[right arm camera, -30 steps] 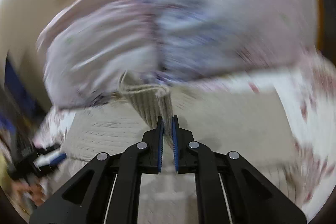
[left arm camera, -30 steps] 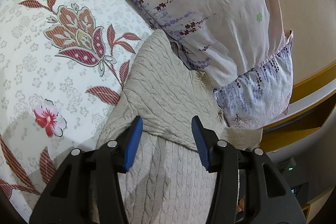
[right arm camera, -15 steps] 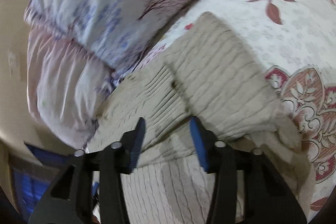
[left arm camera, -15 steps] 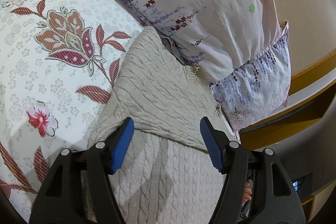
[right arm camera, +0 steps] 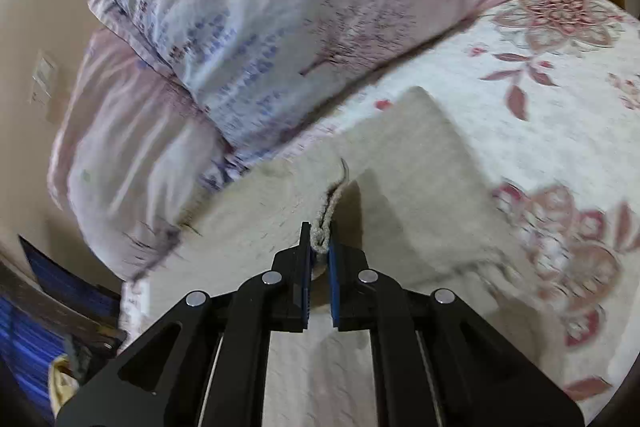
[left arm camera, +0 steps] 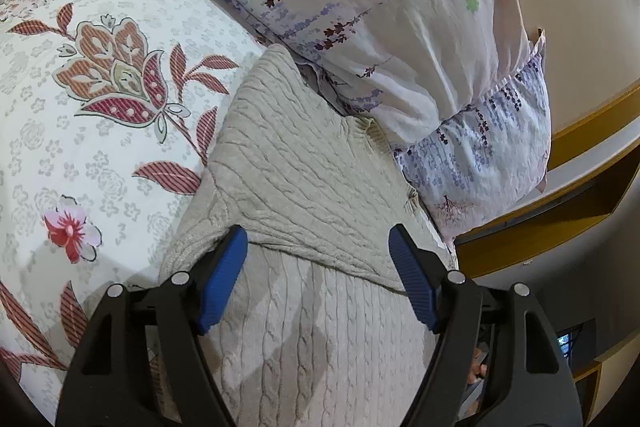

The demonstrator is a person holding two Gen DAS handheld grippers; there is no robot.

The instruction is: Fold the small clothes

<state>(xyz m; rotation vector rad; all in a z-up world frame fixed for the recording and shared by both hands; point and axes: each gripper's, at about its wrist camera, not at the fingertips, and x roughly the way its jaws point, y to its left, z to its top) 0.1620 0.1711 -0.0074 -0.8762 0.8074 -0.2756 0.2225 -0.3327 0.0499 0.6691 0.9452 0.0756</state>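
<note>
One tool (right arm camera: 319, 247) pinches sweater (right arm camera: 420, 163); other (left arm camera: 320, 267) spread

Rough cable-knit sweater (left arm camera: 304, 179), smooth cotton pillow (left arm camera: 360, 7)

Hidden and blurred parts

The right wrist view is motion-blurred: the sweater's (right arm camera: 420, 163) knit and the bedspread's (right arm camera: 560, 131) flowers smear. In the left wrist view, the sweater's lower part runs under the gripper frame and past the picture's edge.

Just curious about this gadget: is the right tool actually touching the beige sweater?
Touching. The right wrist view shows the right gripper with its fingers shut on a bunched fold of the sweater.
</note>
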